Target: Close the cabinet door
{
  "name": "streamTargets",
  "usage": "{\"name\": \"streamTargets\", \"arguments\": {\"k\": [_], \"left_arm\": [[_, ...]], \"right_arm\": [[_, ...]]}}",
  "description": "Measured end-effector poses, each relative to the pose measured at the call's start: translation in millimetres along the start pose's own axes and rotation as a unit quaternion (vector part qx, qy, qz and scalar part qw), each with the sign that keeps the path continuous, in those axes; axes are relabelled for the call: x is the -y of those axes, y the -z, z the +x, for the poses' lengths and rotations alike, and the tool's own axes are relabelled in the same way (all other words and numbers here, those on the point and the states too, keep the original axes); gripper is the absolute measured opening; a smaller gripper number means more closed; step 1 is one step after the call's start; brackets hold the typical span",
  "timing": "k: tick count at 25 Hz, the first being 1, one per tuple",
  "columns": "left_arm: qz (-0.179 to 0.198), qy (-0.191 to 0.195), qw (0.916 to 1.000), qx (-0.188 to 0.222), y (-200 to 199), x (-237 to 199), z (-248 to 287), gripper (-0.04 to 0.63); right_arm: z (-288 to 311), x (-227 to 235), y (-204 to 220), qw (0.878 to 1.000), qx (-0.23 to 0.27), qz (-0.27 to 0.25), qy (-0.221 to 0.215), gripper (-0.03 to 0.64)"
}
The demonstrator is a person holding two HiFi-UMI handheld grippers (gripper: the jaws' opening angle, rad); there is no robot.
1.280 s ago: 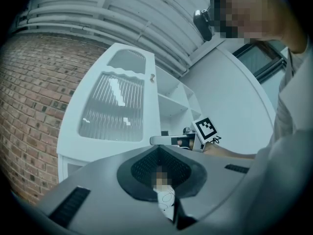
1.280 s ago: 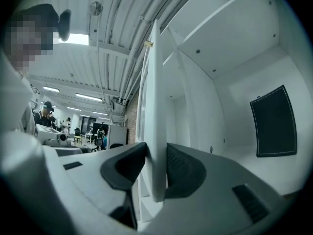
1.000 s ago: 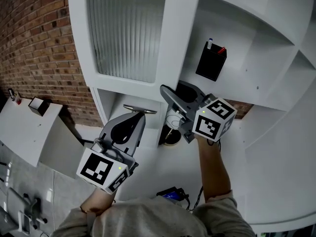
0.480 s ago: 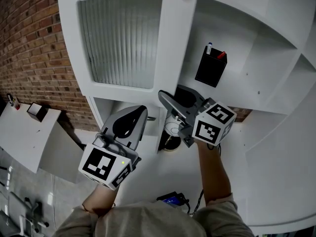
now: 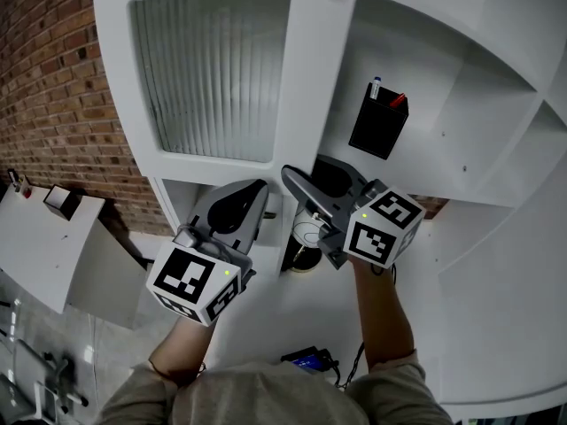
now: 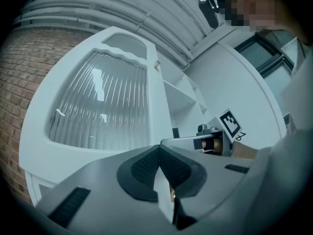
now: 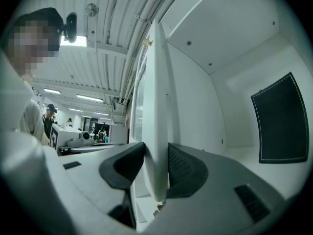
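Observation:
The white cabinet door (image 5: 306,78) with its ribbed glass pane (image 5: 217,69) stands swung out from the cabinet, with its free edge towards me. My right gripper (image 5: 306,168) straddles that edge low down. In the right gripper view the door (image 7: 156,97) runs between the jaws, which are opening; the pads (image 7: 183,168) lie close along both faces. My left gripper (image 5: 259,186) is shut with nothing in it, just under the door's bottom rail on the glass side. The left gripper view looks up at the pane (image 6: 98,106) past the shut left gripper (image 6: 157,153).
A black pen holder (image 5: 379,118) with pens stands on the shelf inside, also in the right gripper view (image 7: 281,119). A round white object (image 5: 308,235) sits below the right gripper. Brick wall (image 5: 53,96) at left, a black device with a cable (image 5: 310,357) on the counter.
My left gripper has moved up and to the right, closer under the door's bottom rail. The right gripper has stayed at the door's edge.

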State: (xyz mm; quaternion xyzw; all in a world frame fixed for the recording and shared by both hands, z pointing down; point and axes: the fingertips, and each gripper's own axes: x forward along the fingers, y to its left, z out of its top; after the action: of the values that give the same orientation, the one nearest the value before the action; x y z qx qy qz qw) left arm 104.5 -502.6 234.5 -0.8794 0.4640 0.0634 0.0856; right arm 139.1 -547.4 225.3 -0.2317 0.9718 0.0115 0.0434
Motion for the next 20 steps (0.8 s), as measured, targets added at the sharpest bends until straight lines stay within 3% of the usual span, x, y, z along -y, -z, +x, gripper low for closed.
{"name": "streamTargets", "arguments": {"k": [8,20], "left_arm": [[0.001,0.01,0.9998,-0.015,10.2,-1.6,17.0,0.007],[-0.004,0.021,0.9996,-0.021,14.1,-2.2,24.7,0.007]], "right_arm": [[1.1,0.5,0.5,1.0,0.0,-0.002,0.007,0.144],[-1.9,1.3,0.2,0.998,0.021,-0.001,0.063,0.155]]}}
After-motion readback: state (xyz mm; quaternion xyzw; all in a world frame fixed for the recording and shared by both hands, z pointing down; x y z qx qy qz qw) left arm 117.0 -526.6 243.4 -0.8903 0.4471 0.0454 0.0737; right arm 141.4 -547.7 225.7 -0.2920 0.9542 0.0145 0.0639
